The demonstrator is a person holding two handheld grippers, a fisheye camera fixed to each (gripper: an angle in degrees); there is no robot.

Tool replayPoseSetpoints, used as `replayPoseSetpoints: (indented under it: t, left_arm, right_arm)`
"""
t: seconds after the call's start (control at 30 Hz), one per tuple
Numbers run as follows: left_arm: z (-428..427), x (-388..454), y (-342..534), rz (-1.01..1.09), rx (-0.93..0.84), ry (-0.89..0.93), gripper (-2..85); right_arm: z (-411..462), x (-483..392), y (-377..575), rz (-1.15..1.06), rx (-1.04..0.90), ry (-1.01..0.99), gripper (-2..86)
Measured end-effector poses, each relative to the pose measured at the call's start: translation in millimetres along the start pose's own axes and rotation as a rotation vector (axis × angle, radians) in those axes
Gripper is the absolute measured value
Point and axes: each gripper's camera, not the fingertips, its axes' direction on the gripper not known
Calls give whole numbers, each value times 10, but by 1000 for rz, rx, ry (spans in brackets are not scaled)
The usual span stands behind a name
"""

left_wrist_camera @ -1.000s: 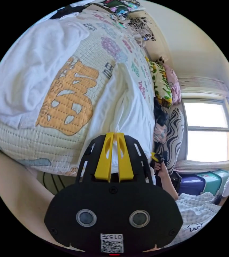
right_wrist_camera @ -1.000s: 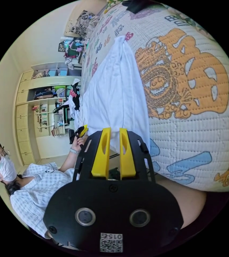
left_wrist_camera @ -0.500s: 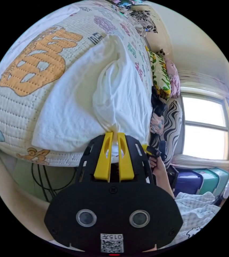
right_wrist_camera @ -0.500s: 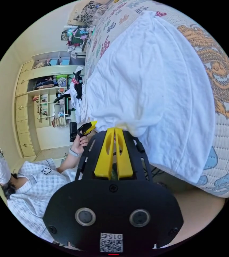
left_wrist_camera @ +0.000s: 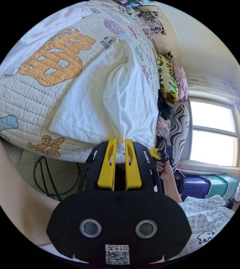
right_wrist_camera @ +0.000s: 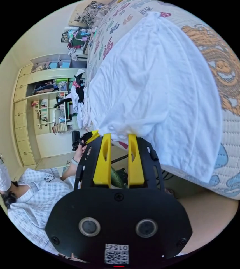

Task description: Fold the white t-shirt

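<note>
White t-shirt (right_wrist_camera: 159, 92), one garment, lies folded on the quilted bedspread (left_wrist_camera: 21, 92), its near edge just beyond the tips of two grippers. Left gripper (left_wrist_camera: 120, 144) stands narrowly parted, right gripper (right_wrist_camera: 119, 138) wider, neither gripping cloth. Risk: the overhanging edge could slide off, undoing the fold.

The white t-shirt (right_wrist_camera: 159, 92) is thin, matt cloth, softly creased, with a stitched hem along its lower edge in the left gripper view. Under it, the bed quilt (left_wrist_camera: 19, 95) looks like padded cloth, rough with rows of stitching and printed with orange and blue figures. Each pair of tongs, left (left_wrist_camera: 119, 147) and right (right_wrist_camera: 118, 141), has smooth yellow plastic jaws on a matt black plastic mount (right_wrist_camera: 118, 224).
</note>
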Motion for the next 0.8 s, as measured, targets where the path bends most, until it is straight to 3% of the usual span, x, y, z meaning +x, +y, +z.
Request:
replayPoseSetpoints:
  t: [0.2,0.43,0.57,0.7,0.8]
  left_arm:
    - [129,92,95,14,-35,2,7]
    - [118,153,296,-19,-45,-30,1]
    - [-101,225,518,-62,11,-56,0]
    - [-348,615,706,82,146,-79,-5]
    - [-128,834,592,206,112,-59,-6]
  right_arm:
    - [318,-93,-187,-15,11,31,23]
    - [422,-26,-166,25,25,50,39]
    - [573,-139,-202,28,32,176,47]
    - [648,-482,-293,-93,171,95,15]
    - [1006,-607,-615,-147,68,112,0]
